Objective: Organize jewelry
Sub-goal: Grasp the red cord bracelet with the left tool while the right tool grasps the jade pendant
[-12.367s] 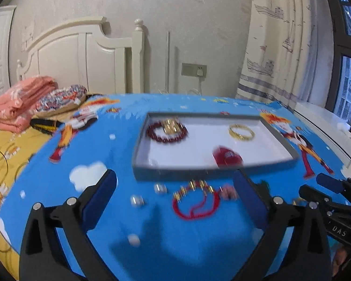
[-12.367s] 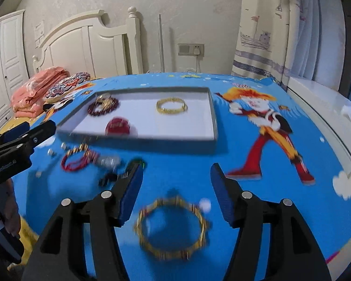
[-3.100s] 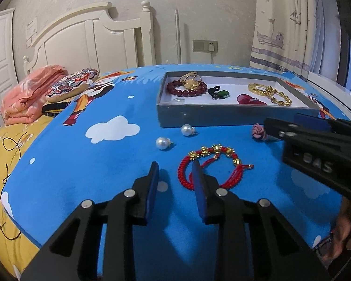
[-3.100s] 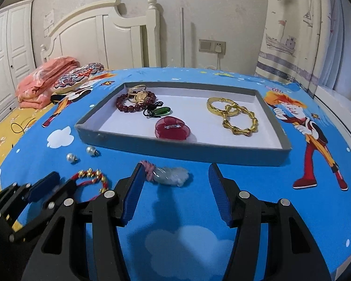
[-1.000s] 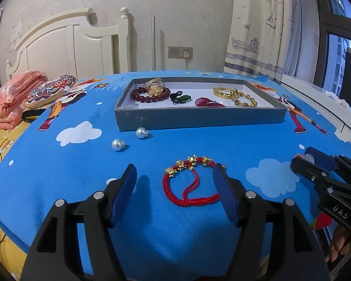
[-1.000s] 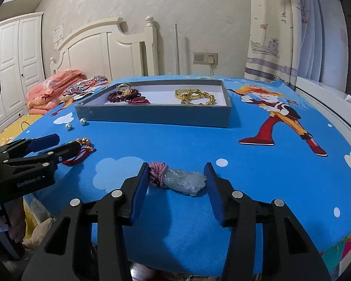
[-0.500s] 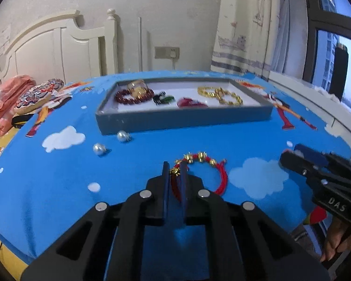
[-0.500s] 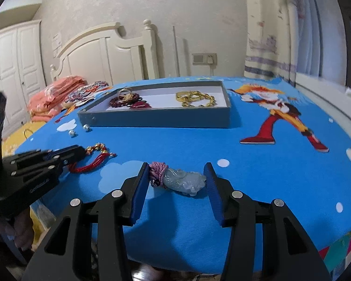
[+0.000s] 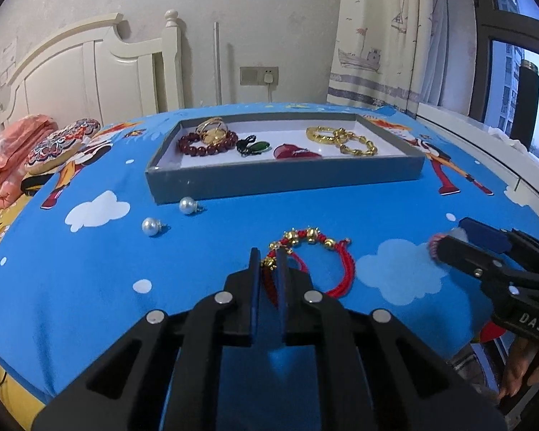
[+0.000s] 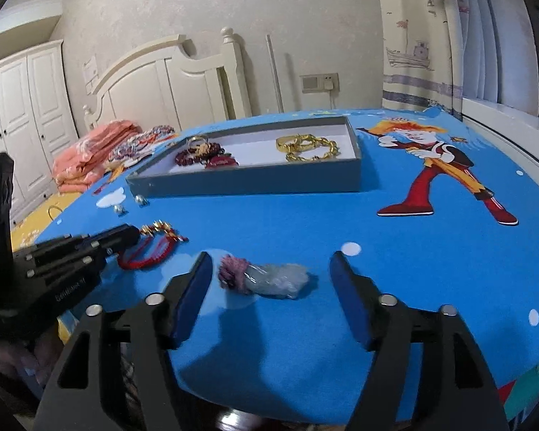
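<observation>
A red cord bracelet with gold beads [image 9: 312, 251] lies on the blue cloth in front of the grey tray [image 9: 284, 179]. My left gripper [image 9: 267, 262] is shut on the bracelet's left side; it also shows in the right wrist view [image 10: 133, 233]. A pale jade pendant with a pink tassel [image 10: 266, 278] lies between the fingers of my open right gripper [image 10: 273, 269], which touch nothing. The tray holds a dark red bead bracelet [image 9: 206, 145], a green pendant [image 9: 255, 148], a red piece [image 9: 294, 151] and gold bracelets [image 9: 341, 140].
Two pearl earrings [image 9: 169, 215] lie on the cloth left of the tray's near corner. Folded orange bedding [image 9: 7, 158] and a patterned pouch [image 9: 61, 142] sit on the far left. A window sill [image 9: 485, 136] runs along the right edge.
My left gripper has closed from wide open onto the left side of the red bracelet. My right gripper has stayed open around the pendant, and the view has shifted slightly.
</observation>
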`<state>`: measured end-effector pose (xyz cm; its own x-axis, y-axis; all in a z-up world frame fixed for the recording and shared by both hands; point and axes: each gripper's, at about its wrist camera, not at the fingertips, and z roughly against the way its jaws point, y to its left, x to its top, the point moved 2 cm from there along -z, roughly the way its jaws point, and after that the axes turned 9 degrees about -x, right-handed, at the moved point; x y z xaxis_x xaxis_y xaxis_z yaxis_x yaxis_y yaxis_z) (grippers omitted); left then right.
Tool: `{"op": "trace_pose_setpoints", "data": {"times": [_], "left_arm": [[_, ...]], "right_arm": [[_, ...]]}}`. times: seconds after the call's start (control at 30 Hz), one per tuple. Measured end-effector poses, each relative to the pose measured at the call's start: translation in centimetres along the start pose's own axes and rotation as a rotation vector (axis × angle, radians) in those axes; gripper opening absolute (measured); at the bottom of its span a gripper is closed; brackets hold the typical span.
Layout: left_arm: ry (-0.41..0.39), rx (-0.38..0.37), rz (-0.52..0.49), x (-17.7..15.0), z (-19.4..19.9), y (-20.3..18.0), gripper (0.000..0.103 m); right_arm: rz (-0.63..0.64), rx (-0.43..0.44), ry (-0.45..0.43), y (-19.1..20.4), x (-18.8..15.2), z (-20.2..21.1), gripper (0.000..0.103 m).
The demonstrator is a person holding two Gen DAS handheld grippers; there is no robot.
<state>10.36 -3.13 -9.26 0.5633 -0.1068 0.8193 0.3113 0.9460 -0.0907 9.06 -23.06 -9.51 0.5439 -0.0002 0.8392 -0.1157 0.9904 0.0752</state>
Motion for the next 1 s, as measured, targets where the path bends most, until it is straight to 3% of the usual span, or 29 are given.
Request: {"op": "trace_pose_setpoints", "data": {"times": [0.23,0.3,0.4,0.83,0.9,1.0], "left_arm": [[-0.001,0.014,-0.003,0.0,0.0,-0.1,0.009],[-0.001,0.014,-0.004,0.0,0.0,-0.1,0.009],[-0.001,0.016,-0.008,-0.1,0.0,-0.2,0.009],[-0.017,0.014,-0.01,-0.4,0.0,-0.2,0.01],[-0.019,0.01,-0.005,-0.4,0.1,-0.2,0.01],[-0.028,0.007,0.011,-0.5,0.5,0.0,0.017]], "right_arm": [[0.086,0.05,-0.018,-0.5,-1.5,1.8,0.056],[0.071,0.057,-0.019,-0.8,-1.6,2.0,0.051],[0.105,-0.011,-0.023,-0.8,-1.4,1.5,0.038],[0.148,-0.034,-0.033,0.8,0.4,-1.5,0.038],[0.156,-0.033,-0.05,1.1,0.3,-1.6,0.024],[0.171,-0.061,-0.068,1.8,0.0,-1.4,0.021]]}}
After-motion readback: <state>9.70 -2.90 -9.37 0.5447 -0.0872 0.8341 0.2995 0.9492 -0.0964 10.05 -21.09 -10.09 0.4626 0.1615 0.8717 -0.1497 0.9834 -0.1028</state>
